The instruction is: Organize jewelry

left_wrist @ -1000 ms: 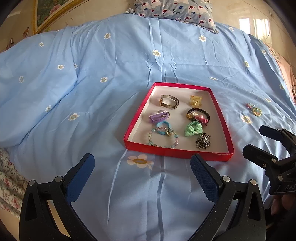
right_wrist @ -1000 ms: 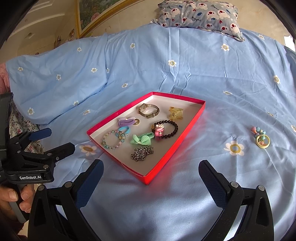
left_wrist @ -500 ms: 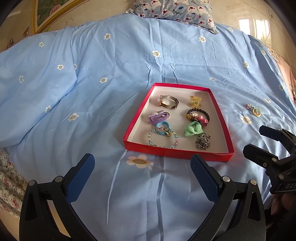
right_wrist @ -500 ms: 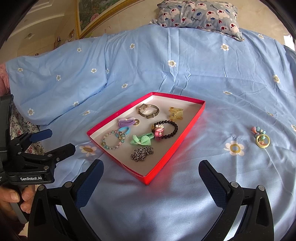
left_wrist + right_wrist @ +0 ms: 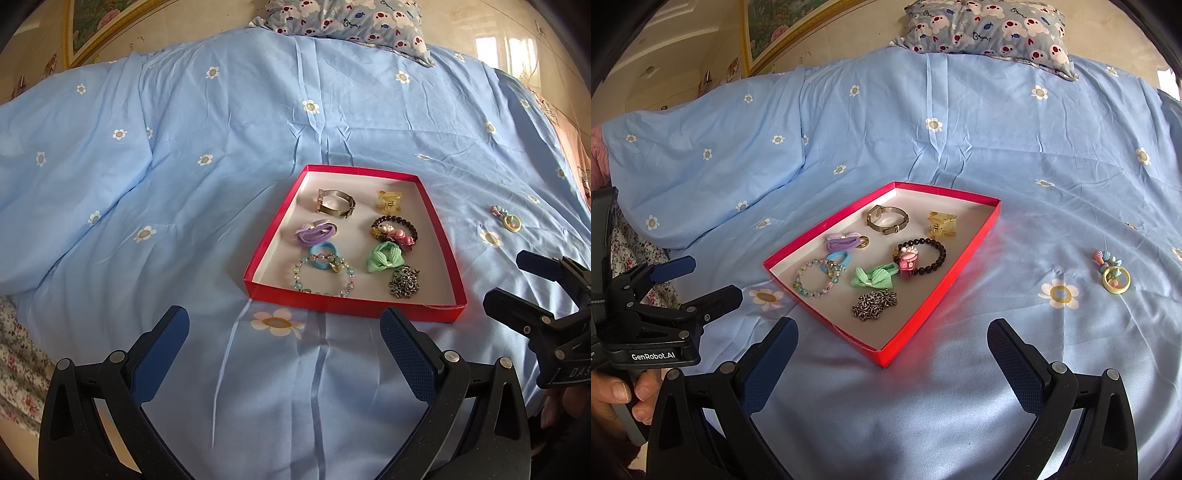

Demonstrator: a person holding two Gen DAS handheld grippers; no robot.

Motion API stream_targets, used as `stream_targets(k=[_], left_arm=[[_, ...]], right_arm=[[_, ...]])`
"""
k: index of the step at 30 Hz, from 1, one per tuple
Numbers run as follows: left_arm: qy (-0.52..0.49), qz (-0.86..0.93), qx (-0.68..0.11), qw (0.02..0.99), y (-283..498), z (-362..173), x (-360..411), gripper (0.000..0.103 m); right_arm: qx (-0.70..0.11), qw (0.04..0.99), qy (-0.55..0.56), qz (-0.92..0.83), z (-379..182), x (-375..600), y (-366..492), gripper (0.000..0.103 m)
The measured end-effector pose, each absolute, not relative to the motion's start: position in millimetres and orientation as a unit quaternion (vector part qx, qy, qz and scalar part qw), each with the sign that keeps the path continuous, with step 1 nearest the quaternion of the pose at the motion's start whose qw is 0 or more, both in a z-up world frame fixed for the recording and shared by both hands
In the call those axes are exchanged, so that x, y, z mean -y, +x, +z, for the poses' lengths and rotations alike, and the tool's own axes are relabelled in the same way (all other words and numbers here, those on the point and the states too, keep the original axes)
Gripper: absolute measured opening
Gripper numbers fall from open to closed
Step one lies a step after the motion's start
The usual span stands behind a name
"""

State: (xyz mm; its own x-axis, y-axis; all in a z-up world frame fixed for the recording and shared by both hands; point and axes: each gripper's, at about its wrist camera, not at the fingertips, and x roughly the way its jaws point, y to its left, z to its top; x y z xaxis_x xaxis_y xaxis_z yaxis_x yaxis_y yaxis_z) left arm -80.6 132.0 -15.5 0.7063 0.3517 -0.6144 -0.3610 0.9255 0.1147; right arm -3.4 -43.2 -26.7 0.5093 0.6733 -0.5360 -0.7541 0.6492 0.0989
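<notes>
Red tray (image 5: pixel 975 242) is set on the blue bedspread (image 5: pixel 221 184), most jewelry gathered inside. One pastel ring charm (image 5: pixel 1113 275) is left outside, well apart to its right. Left gripper (image 5: pixel 284 343) and right gripper (image 5: pixel 892 354) are held wide, empty, short of the tray.

White lettering "GenRobot.AI" stands on the black body of the left claw (image 5: pixel 701 280), at about eight o'clock in the right wrist view. In the left wrist view the right claw (image 5: pixel 517 277), at about four o'clock, bears pale letters "DAS" on its black body, cut off by the picture's edge. The pillow (image 5: pixel 990 26) at twelve o'clock carries small script printed among its cartoon figures, too small to read with certainty.
</notes>
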Motion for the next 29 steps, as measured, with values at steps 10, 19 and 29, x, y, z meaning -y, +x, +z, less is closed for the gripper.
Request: stream_targets(k=[10, 19, 29], left_arm=[[-0.007, 0.191, -0.332, 0.924, -79, -16, -131, 0.103], [-0.009, 0.184, -0.336, 0.924, -73, -20, -131, 0.103], [-0.020, 0.173, -0.340, 0.924, -67, -23, -137, 0.103]], right_arm=[[-0.274, 0.866, -0.074, 0.412, -27, 43, -3, 0.103], [-0.276, 0.865, -0.074, 0.412, -27, 43, -2, 0.103], [-0.287, 0.863, -0.072, 0.410, -29, 40, 4, 0.103]])
